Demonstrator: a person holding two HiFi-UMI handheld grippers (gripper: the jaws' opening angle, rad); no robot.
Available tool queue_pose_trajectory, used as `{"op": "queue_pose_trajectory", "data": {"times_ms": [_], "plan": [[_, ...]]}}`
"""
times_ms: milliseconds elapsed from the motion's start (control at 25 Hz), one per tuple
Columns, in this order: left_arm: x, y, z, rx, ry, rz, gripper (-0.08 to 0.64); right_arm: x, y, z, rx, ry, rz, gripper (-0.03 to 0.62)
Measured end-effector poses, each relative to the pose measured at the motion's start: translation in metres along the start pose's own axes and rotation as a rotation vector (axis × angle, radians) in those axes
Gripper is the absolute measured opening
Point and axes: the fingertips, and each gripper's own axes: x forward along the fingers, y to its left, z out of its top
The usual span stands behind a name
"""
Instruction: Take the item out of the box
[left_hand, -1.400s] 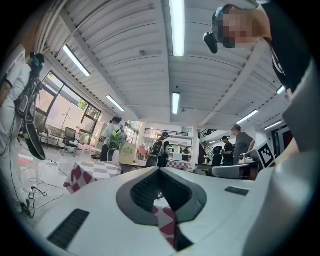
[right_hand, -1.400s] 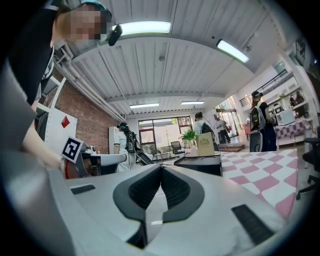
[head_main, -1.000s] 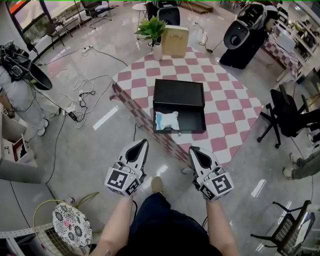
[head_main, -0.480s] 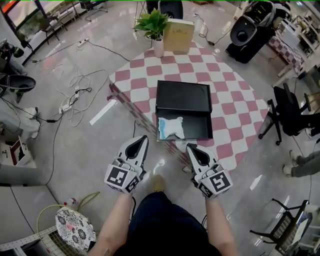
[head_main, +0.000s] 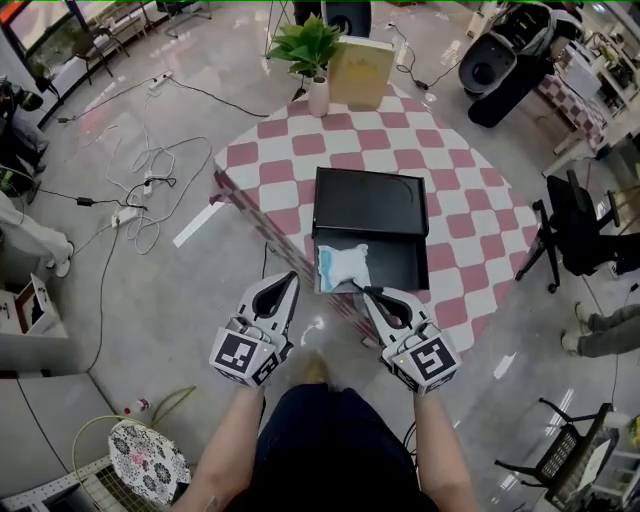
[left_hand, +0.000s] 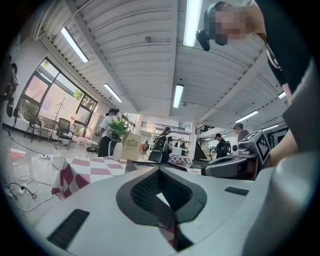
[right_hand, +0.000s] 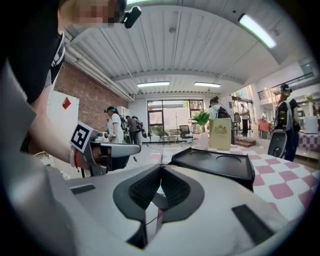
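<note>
Hovering at near edge of pink-and-white checked table (head_main: 290, 150) | left gripper (head_main: 288, 281), right gripper (head_main: 369, 294): jaws pressed together, nothing held | crumpled white-and-blue plastic packet (head_main: 343, 265) lies in open black box (head_main: 370, 200), left side of tray | likely light, soft, slippery; open first, pinch a bunched fold

Two grippers: one left gripper (head_main: 290, 284), one right gripper (head_main: 366, 293). Two marker cubes (head_main: 245, 360), one per gripper. One pink-and-white checkered table (head_main: 470, 200). One black box (head_main: 395, 265) with one open lid (head_main: 368, 200). One white-and-blue packet (head_main: 343, 264) in that box. One potted plant (head_main: 310, 45) in one white vase (head_main: 317, 100). One tan upright carton (head_main: 360, 72). One black office chair (head_main: 578, 225). One round floral-patterned disc (head_main: 147, 458) on floor (head_main: 170, 310).
</note>
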Motion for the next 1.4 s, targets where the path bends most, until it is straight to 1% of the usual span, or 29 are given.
{"op": "queue_pose_trajectory", "data": {"times_ms": [200, 480, 760, 800, 960, 1120, 1240, 1320, 1400], "plan": [[0.005, 0.003, -0.005, -0.013, 0.004, 0.012, 0.011, 0.013, 0.001, 0.000, -0.062, 0.101, 0.086, 0.000], [0.012, 0.008, -0.009, -0.025, 0.007, 0.065, 0.011, 0.027, -0.007, -0.008, -0.133, 0.221, 0.196, 0.002], [0.017, 0.015, -0.013, -0.033, 0.006, 0.111, 0.011, 0.043, -0.015, -0.015, -0.193, 0.301, 0.284, 0.002], [0.018, 0.016, -0.014, -0.033, 0.006, 0.116, 0.011, 0.045, -0.017, -0.017, -0.206, 0.318, 0.296, 0.021], [0.021, 0.020, -0.018, -0.034, 0.016, 0.136, 0.011, 0.054, -0.019, -0.028, -0.272, 0.398, 0.351, 0.026], [0.024, 0.021, -0.021, -0.026, 0.036, 0.150, 0.011, 0.061, -0.016, -0.044, -0.356, 0.486, 0.422, 0.074], [0.026, 0.023, -0.022, -0.028, 0.035, 0.153, 0.011, 0.067, -0.012, -0.052, -0.411, 0.533, 0.476, 0.074], [0.026, 0.025, -0.023, -0.032, 0.030, 0.159, 0.011, 0.069, -0.011, -0.059, -0.432, 0.565, 0.513, 0.095], [0.028, 0.026, -0.024, -0.036, 0.027, 0.165, 0.011, 0.071, -0.012, -0.063, -0.452, 0.592, 0.542, 0.095]]}}
